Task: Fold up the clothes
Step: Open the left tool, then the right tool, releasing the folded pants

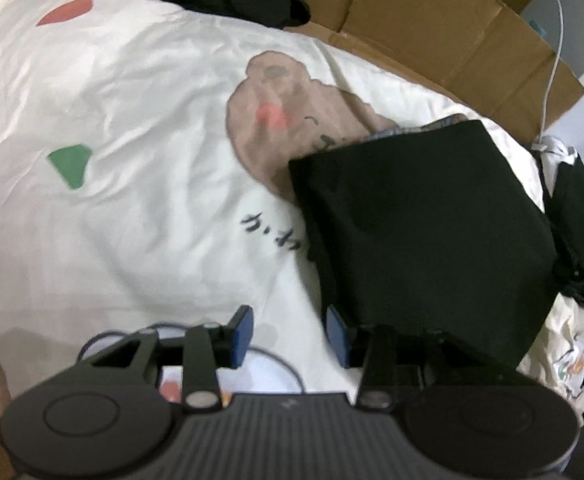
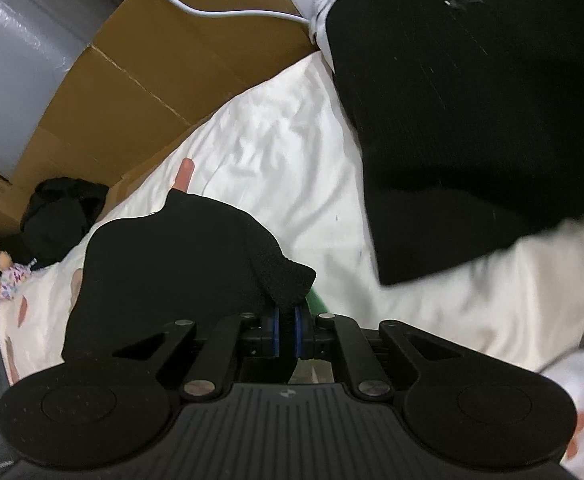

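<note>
Right gripper (image 2: 287,330): fingers drawn narrow, pinching a corner of a small black cloth (image 2: 180,276). The cloth hangs and bunches to the left of the fingers, over a cream bedcover (image 2: 276,152) printed with a cartoon animal. What garment it is cannot be told; it is crumpled, not flat.

Left gripper (image 1: 290,334): fingers wide apart, nothing between them, hovering just above the bedcover. A folded black garment (image 1: 423,236) lies ahead and to the right of these fingers, its near edge just beside the right finger. It sits as a squarish flat packet with clean edges, so it already looks folded. In the right wrist view the same packet lies up and to the right of the fingers, well apart from the pinched cloth.

Judgement: the step in hand is dealing with the small cloth in the right fingers, either spreading it to fold or carrying it somewhere. The pictures do not settle which.

Notes for doing it well:
- Only a corner is held. Keep the pinch firm, since knit fabric slips.
- If spreading, the empty left fingers should take a second corner, so the cloth hangs flat between both.
- Lay it on bare bedcover left of the folded packet, not across it.
- A cardboard box (image 2: 144,80) and white cable (image 2: 212,12) lie beyond the fingers; keep clear.
</note>
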A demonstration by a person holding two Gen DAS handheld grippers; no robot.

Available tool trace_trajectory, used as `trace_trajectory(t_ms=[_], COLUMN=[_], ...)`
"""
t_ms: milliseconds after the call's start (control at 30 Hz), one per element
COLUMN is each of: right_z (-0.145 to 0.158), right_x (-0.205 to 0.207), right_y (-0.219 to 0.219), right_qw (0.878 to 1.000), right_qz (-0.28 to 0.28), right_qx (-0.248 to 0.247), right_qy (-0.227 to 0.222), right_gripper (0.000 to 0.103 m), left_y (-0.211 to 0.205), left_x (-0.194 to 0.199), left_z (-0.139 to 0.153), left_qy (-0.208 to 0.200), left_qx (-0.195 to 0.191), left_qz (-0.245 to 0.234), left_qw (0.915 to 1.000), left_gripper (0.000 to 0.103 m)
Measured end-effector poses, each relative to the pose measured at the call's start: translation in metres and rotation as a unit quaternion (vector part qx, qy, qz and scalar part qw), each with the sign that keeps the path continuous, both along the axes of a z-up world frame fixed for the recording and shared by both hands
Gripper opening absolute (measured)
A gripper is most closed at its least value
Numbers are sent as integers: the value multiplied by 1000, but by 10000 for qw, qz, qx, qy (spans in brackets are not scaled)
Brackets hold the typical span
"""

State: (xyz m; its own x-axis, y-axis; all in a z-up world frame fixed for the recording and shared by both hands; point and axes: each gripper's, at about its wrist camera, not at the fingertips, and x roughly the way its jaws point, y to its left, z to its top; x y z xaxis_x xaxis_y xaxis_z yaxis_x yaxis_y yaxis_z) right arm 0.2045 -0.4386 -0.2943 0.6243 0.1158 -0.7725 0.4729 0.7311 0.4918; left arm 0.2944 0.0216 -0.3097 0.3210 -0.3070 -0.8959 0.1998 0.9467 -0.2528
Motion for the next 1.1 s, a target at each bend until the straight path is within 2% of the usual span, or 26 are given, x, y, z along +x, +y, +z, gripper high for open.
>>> trace_trajectory(t_ms=[167, 400, 667, 767, 867, 1100], right_z=[1, -2, -6, -5, -2, 12], right_x=[21, 41, 46, 45, 41, 21], right_y=[-14, -26, -23, -23, -23, -30], right_qw=[9998, 9994, 9976, 9971, 9962, 9975], right_qz=[115, 232, 469, 426, 338, 92], right_qx=[-142, -247, -490, -592, -756, -651], right_qy=[50, 90, 157, 200, 284, 273], right_gripper=[7, 7, 9, 18, 29, 33], left_y=[-3, -19, -35, -39, -34, -30], left_x=[8, 22, 36, 38, 41, 39], left_z=[3, -11, -23, -23, -18, -3], left_qy=[-40, 11, 29, 6, -32, -78], left_qx=[-34, 2, 73, 200, 235, 115], left_qz=[-30, -53, -92, -302, -267, -266], left_qw=[10000, 10000, 9999, 9993, 9994, 9995], left_gripper=[48, 48, 48, 48, 48, 48])
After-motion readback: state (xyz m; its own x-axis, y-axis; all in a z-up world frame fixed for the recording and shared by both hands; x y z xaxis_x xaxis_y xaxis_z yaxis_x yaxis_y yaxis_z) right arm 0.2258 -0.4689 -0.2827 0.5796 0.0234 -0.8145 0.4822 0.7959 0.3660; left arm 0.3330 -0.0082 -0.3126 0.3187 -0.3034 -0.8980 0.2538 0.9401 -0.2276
